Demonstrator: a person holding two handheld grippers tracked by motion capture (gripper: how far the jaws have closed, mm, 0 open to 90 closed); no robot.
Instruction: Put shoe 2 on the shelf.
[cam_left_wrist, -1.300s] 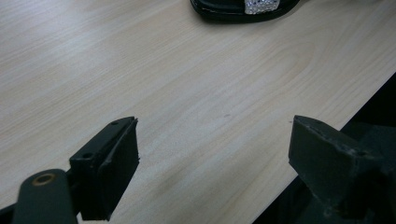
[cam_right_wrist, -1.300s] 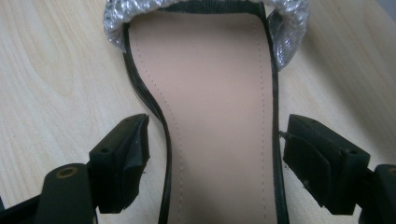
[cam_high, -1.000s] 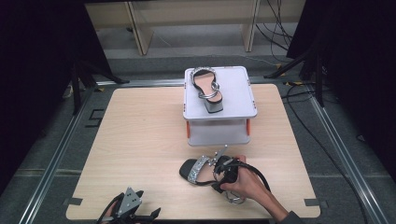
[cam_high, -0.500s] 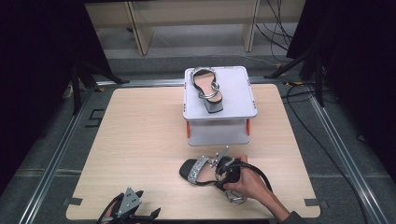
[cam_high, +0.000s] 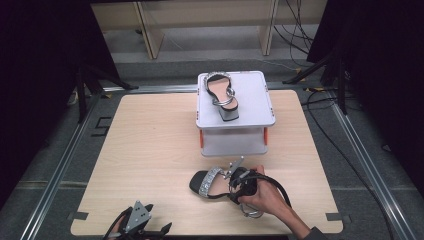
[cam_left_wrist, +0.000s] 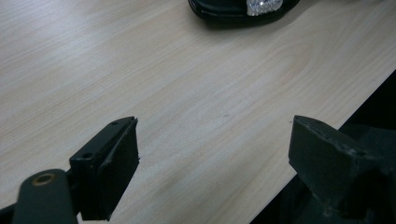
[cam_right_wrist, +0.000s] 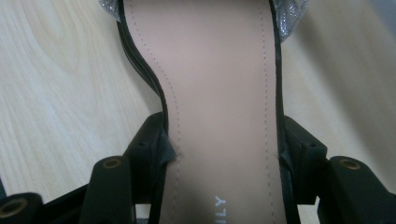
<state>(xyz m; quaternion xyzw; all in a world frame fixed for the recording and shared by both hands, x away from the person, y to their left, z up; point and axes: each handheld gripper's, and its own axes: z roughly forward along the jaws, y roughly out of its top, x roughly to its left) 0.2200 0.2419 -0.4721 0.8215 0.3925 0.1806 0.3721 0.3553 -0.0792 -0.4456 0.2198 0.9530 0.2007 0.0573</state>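
Near the worktop's (cam_high: 150, 150) front edge, the right gripper (cam_right_wrist: 224, 149) clamps a sandal (cam_high: 220, 182); the left gripper (cam_left_wrist: 215, 163) gapes wide, empty, at the front-left corner.

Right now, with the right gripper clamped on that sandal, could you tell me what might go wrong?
1. The right gripper pinches only the sandal insole's edges near the heel, so it could tilt or slip when lifted.
2. The white stand already carries the other sandal; placing carelessly may knock it.

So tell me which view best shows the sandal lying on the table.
The high view: the whole sandal shows, with the right tool around it. The right gripper view gives its insole close up; the left gripper view just its toe.
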